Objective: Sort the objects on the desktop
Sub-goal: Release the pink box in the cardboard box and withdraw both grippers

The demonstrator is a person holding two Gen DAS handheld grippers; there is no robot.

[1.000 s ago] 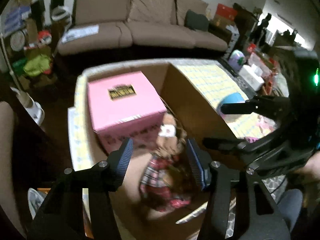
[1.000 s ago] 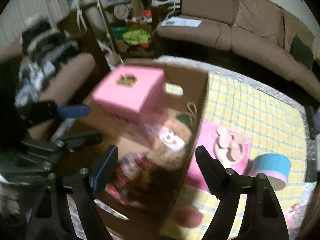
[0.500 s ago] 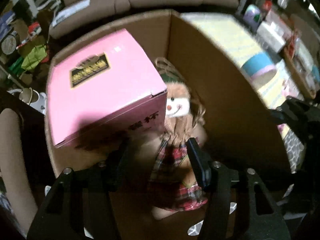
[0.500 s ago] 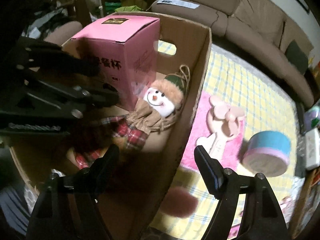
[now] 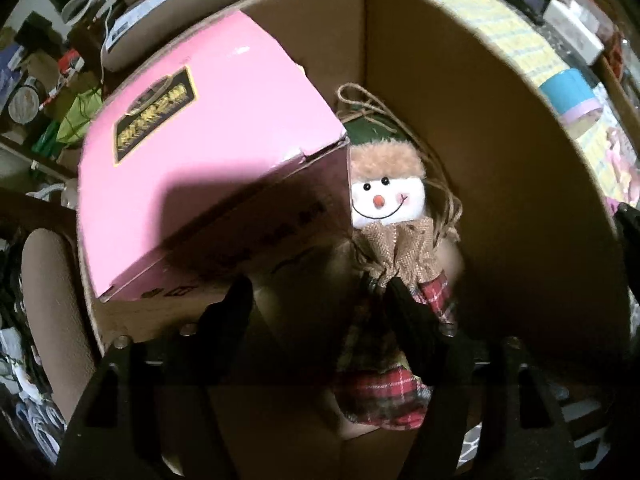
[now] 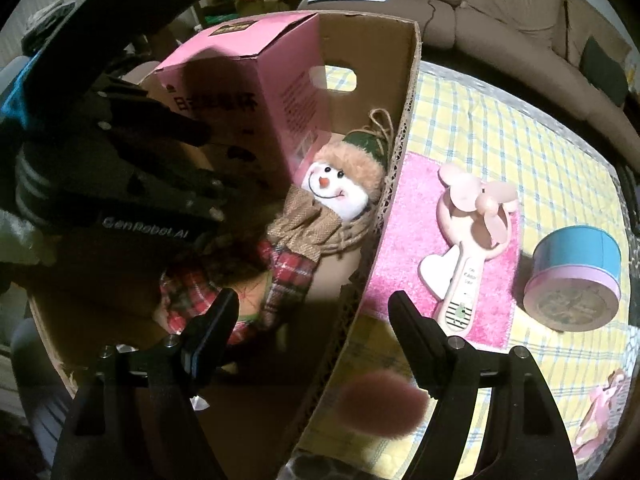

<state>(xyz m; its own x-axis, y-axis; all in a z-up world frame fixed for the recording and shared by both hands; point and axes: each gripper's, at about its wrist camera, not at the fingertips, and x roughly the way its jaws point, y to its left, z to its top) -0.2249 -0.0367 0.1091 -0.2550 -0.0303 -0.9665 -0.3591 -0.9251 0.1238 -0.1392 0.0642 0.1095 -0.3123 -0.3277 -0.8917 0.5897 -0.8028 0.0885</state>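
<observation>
A snowman doll [image 5: 384, 200] in a plaid dress lies on the floor of the cardboard box [image 5: 500, 160], beside a pink carton [image 5: 208, 152]. My left gripper [image 5: 320, 300] points down into the box and its jaws are opening. One fingertip overlaps the doll's chest, the other stands clear of it, and nothing is pinched. In the right wrist view the doll [image 6: 336, 192] and the left gripper [image 6: 208, 168] show inside the box. My right gripper [image 6: 314, 308] is open, straddling the box wall [image 6: 384, 216] with nothing held.
On the yellow checked cloth [image 6: 500, 132] to the right of the box lie a pink mat [image 6: 416, 220] with a pink hand fan [image 6: 476, 216] and a round blue tin [image 6: 576, 276]. A pink ribbon [image 6: 600, 412] lies near the cloth's edge. A brown sofa [image 6: 500, 12] stands behind.
The left gripper sank into the box with the doll and its jaws widened; the doll now rests on the box floor. The right gripper dropped lower over the box wall.
</observation>
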